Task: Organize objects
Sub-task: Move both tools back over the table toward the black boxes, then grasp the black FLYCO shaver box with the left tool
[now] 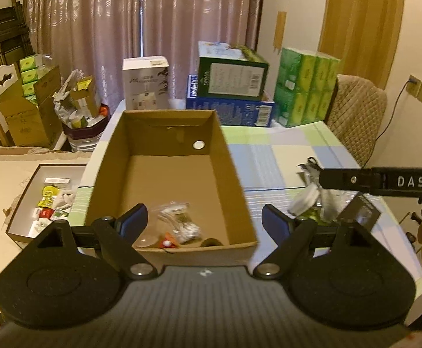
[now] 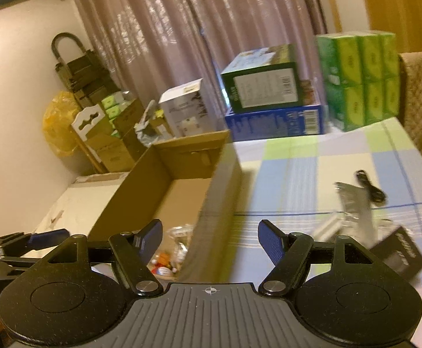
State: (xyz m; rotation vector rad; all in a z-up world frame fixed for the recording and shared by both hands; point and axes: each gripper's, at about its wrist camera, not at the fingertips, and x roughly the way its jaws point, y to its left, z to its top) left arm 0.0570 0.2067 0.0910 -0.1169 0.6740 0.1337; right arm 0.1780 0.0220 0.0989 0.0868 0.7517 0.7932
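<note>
The open cardboard box (image 1: 167, 174) stands on the worktop (image 1: 283, 156) straight ahead of the left gripper (image 1: 202, 223), reaching away beyond its fingers. In the near end of the box, between the two finger pads, lie a clear bag of small white parts (image 1: 179, 220), an orange packet (image 1: 169, 242) and a clear round lid (image 1: 145, 239). The left gripper's fingers are spread wide with nothing between them.

Beyond the left gripper's right finger, outside the box, a blurred heap sits on the checked cloth: a white-capped jar (image 1: 305, 201) and a black card package (image 1: 360, 210). The right gripper (image 2: 210, 240) hangs over the box's right wall, its left finger above the box interior and its right finger above the cloth; its fingers also stand wide and hold nothing. Past its right finger lie a black cable (image 2: 369, 187) and a silvery packet (image 2: 353, 200), motion-blurred.

At the far end of the worktop stand a white carton (image 1: 145, 82), a green box (image 1: 231, 72) stacked on a blue box (image 1: 229, 111), and green tissue packs (image 1: 306, 87).
</note>
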